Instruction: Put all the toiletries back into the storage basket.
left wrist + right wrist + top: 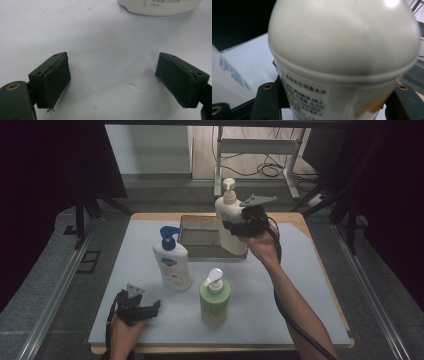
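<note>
You are resting your left hand-held gripper (148, 309) low at the near-left corner of the counter (310, 285), its jaws standing wide apart with nothing but bare white surface between the pads (56, 82); judging by that, you are parking it out of the way while the other hand works. Just beyond it, the white bottle with the blue pump (171, 261) is standing upright on the counter, and its base is showing at the top of the left gripper view (160, 7). To the right of that, the green bottle (215, 298) is standing nearer you, apart from the blue-pumped one, so both seem to be waiting their turn. Behind them, the metal tray (200, 236) is sitting at the far middle of the counter, probably as the place the bottles are bound for. Farthest right, your right hand-held gripper (240, 225) is clamping the cream bottle (230, 220) by its body, jaws partly closed and pressing on either side of it (342, 57). You are holding it upright over the tray's right end, likely to keep the pump clear; whether its base is touching the tray I cannot tell.
</note>
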Action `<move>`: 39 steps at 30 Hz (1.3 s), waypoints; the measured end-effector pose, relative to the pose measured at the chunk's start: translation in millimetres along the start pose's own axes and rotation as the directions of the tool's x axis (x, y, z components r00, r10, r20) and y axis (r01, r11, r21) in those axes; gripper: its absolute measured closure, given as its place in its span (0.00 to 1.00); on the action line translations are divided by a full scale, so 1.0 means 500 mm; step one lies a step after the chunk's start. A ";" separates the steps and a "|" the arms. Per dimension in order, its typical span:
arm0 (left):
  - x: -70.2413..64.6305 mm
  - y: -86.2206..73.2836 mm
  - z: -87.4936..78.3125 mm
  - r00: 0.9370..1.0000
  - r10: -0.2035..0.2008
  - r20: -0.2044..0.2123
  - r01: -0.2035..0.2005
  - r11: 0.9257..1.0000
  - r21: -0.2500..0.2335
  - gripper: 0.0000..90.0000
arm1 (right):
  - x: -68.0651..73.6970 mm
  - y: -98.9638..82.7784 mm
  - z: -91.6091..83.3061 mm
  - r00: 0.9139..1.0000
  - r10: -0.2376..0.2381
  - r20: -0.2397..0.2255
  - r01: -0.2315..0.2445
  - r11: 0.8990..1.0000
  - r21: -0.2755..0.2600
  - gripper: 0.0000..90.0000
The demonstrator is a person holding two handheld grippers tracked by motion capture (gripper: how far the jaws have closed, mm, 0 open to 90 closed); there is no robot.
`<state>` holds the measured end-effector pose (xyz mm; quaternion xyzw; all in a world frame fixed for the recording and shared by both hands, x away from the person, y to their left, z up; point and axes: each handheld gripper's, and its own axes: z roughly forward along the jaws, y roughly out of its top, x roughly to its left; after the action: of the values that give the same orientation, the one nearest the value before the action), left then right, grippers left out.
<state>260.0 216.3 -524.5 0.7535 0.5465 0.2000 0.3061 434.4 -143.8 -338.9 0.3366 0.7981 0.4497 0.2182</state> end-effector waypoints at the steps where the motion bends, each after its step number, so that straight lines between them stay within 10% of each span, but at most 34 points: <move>1: 0.000 0.000 0.000 1.000 0.000 0.000 0.000 1.000 0.000 0.13 | 0.000 0.002 0.005 1.000 0.000 0.001 0.000 1.000 -0.001 0.44; 39: 0.000 0.000 0.000 1.000 -0.002 0.000 0.002 1.000 0.000 0.13 | 0.016 0.048 0.163 0.999 0.007 0.031 -0.006 1.000 -0.008 0.44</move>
<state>260.0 216.3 -524.6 0.7528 0.5473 0.1996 0.3065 490.2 -82.4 -359.4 0.3454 0.7917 0.4481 0.2305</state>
